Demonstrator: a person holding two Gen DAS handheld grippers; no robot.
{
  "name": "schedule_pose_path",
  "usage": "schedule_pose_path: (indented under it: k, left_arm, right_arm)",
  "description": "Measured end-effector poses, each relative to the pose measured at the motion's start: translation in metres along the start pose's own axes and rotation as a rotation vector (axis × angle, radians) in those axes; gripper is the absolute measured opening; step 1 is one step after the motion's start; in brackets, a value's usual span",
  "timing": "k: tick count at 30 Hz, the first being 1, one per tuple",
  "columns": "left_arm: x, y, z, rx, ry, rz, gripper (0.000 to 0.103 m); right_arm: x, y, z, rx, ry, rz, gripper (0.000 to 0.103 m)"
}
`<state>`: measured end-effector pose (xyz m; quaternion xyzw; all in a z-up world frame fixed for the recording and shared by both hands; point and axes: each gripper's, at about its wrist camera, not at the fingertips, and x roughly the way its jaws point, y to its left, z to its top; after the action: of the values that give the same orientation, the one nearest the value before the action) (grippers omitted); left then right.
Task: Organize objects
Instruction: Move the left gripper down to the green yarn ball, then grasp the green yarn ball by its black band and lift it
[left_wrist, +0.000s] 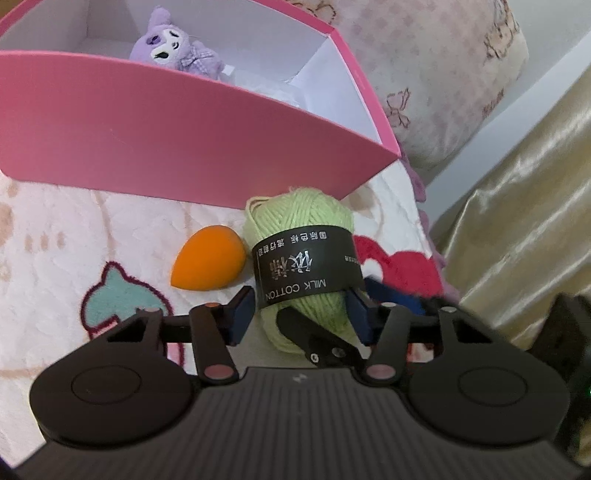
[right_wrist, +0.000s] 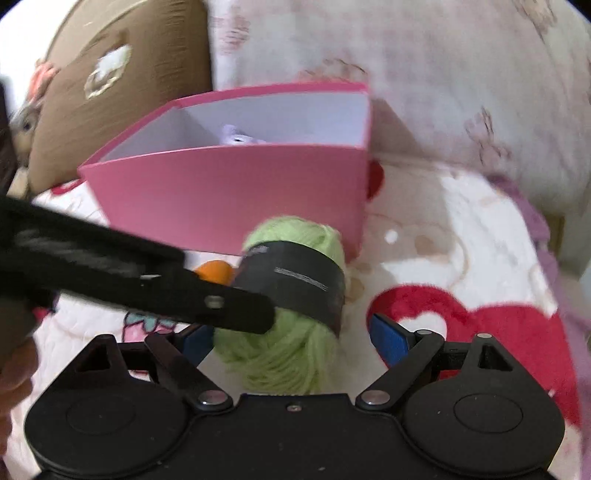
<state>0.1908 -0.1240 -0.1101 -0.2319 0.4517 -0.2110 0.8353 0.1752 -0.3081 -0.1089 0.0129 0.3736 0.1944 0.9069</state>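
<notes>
Soft white blanket (left_wrist: 55, 229) with pink, teal and red cartoon prints covers the surface, a printed pillow (left_wrist: 443, 74) behind it. Nearest, green yarn skein (left_wrist: 306, 258) with a dark paper band lies on the blanket between the blue pads of both tools: left gripper (left_wrist: 301, 314) has jaws narrowed to about the skein's width, pads right at its sides, firm grip unclear; right gripper (right_wrist: 291, 338) stands wide open, pads off the yarn, skein's near end between them. Orange teardrop sponge (left_wrist: 208, 260) sits just left of the skein; beyond both, open pink box (left_wrist: 184, 147) holds a purple plush toy (left_wrist: 177, 51).
</notes>
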Motion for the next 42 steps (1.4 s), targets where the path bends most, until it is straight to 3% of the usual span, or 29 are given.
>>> schedule_pose_path:
  k: [3, 5, 10, 18, 21, 28, 42]
  left_arm:
    - [0.0, -0.001, 0.0, -0.004, 0.0, -0.004, 0.051]
    - [0.0, -0.001, -0.002, -0.016, 0.022, -0.018, 0.049]
    - [-0.007, -0.004, -0.005, -0.01, 0.047, -0.036, 0.049]
    - [0.008, 0.009, -0.003, -0.087, 0.048, -0.04, 0.054]
    - [0.013, 0.015, -0.005, -0.126, 0.062, -0.07, 0.054]
    - [0.007, 0.005, -0.011, -0.078, 0.061, -0.084, 0.05]
    - [-0.045, -0.016, -0.028, 0.034, 0.065, -0.087, 0.05]
  right_arm:
    - [-0.001, -0.009, -0.002, 0.086, 0.028, 0.083, 0.07]
    - [-0.003, -0.005, -0.002, 0.077, 0.037, 0.074, 0.066]
    - [-0.017, 0.005, -0.004, 0.013, 0.045, 0.069, 0.066]
    - [-0.008, -0.013, -0.003, 0.108, 0.058, 0.106, 0.072]
    - [-0.007, -0.013, -0.004, 0.103, 0.058, 0.107, 0.067]
    - [-0.019, -0.006, -0.006, 0.058, 0.038, 0.093, 0.062]
    - [-0.066, 0.028, -0.013, 0.046, 0.049, 0.087, 0.062]
